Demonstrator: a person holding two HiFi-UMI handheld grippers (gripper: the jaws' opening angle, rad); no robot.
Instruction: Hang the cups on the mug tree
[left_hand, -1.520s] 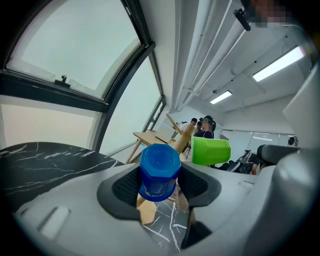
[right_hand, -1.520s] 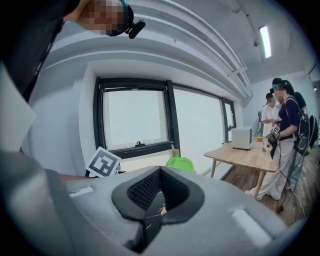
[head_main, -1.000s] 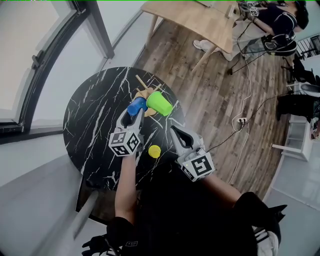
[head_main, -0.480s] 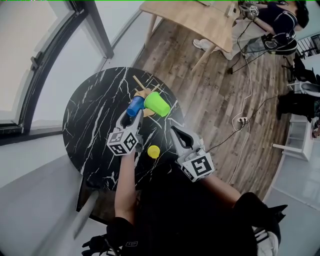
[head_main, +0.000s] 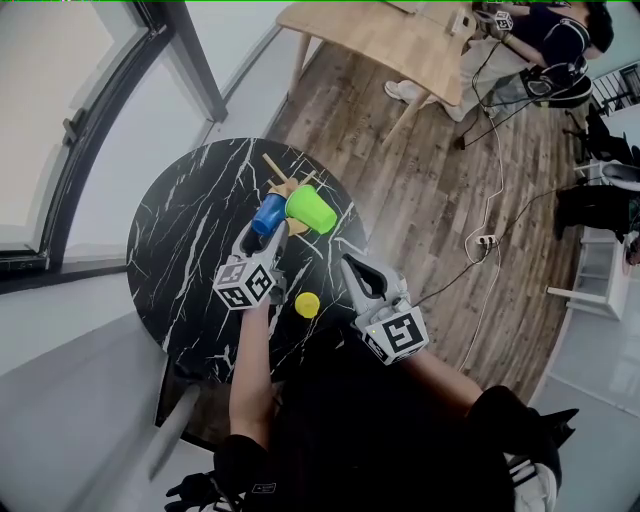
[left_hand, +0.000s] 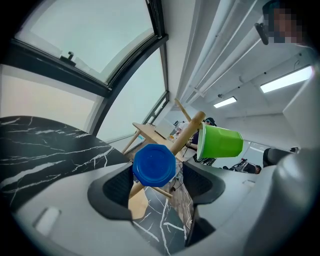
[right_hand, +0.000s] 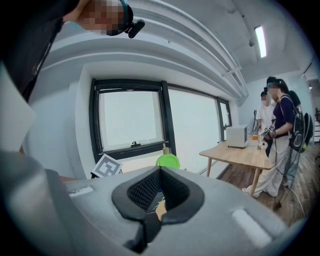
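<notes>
The surface (head_main: 180, 230) is a round slab of black stone veined with white. On it, at the centre of the head view, stands the mug tree (head_main: 274, 166), a pale wooden stem with thin slanted pegs. Two smooth plastic cups hang on it: the blue cup (head_main: 268, 213) and, just to its right, the green cup (head_main: 311, 209), tapered and tipped sideways.

The left tool (head_main: 270, 236) has just been opening its jaws. The blue cup is between the ribbed black pads, with a clear gap at the right pad. The right tool (head_main: 350, 265) is closed on nothing, its pads meeting in a line.

Only the head view shows the yellow cup (head_main: 307, 304) on the stone, low between the two tools. Only the left gripper view shows the blue cup's (left_hand: 154, 165) eight-sided base and the peg beneath it, with the green cup (left_hand: 220, 142) at the upper right. The right gripper view shows, above its jaws, just the green cup's (right_hand: 168, 161) rounded base.
</notes>
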